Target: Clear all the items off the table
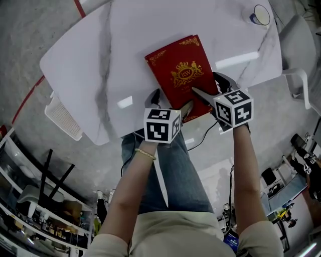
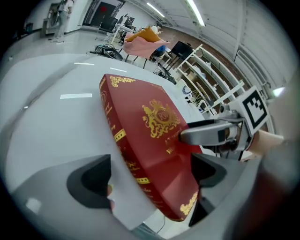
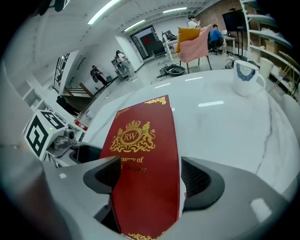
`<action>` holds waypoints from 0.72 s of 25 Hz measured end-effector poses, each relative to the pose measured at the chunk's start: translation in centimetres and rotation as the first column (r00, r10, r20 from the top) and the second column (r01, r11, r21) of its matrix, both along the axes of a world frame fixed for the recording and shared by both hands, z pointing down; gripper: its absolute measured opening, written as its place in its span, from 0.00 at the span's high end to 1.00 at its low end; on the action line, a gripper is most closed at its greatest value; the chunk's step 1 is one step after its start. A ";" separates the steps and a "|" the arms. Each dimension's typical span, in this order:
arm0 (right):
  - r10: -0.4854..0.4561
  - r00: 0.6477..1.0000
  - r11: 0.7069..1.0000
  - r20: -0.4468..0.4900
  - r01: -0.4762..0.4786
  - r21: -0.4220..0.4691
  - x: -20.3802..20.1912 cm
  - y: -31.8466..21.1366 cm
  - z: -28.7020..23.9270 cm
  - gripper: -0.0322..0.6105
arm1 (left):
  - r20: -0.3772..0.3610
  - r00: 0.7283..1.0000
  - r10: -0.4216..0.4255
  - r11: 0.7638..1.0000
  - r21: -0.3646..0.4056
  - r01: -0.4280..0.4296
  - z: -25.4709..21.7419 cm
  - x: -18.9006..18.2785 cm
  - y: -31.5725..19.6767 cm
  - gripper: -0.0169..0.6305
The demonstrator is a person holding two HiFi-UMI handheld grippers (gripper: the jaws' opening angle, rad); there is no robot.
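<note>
The red book (image 1: pixel 178 75) lies on the table (image 1: pixel 100 75), centre frame in the head view. Both the left gripper (image 1: pixel 170 103) and the right gripper (image 1: pixel 209 88) have jaws open, straddling its near end. A mug (image 1: pixel 261 15) stands upper right

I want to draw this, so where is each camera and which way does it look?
Head view: on the person's head, looking steeply down at the white table and red book; forearms, jeans, left gripper, right gripper show.
Left gripper view: on the left gripper, looking along its open jaws at the book's corner; right gripper shows.
Right gripper view: on the right gripper, looking over the book toward a mug; left gripper's cube shows.
Shared: all see the book.
</note>
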State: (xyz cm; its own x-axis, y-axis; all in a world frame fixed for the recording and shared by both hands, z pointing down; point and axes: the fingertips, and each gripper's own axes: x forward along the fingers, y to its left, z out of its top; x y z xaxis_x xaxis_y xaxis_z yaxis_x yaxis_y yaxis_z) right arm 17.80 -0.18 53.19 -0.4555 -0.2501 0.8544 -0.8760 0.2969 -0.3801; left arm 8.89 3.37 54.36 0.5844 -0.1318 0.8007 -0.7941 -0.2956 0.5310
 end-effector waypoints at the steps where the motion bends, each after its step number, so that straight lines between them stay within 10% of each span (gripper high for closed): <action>1: -0.014 1.000 1.000 0.015 0.014 -0.006 -0.3 0.1 0.1 0.32 | -0.003 1.000 -0.002 1.000 0.002 0.002 0.0 0.0 0.0 0.16; 18: -0.060 0.993 0.996 0.100 0.066 -0.052 -1.8 -0.2 1.3 0.24 | -0.013 0.995 0.096 0.995 0.012 -0.096 0.0 1.5 0.2 0.16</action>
State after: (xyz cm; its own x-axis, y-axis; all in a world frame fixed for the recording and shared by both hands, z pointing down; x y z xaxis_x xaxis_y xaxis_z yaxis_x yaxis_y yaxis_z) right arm 16.05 -0.34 54.52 -0.5511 -0.1723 0.8165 -0.8139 0.3267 -0.4804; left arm 10.34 3.60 54.41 0.6053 -0.0833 0.7917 -0.7548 -0.3760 0.5375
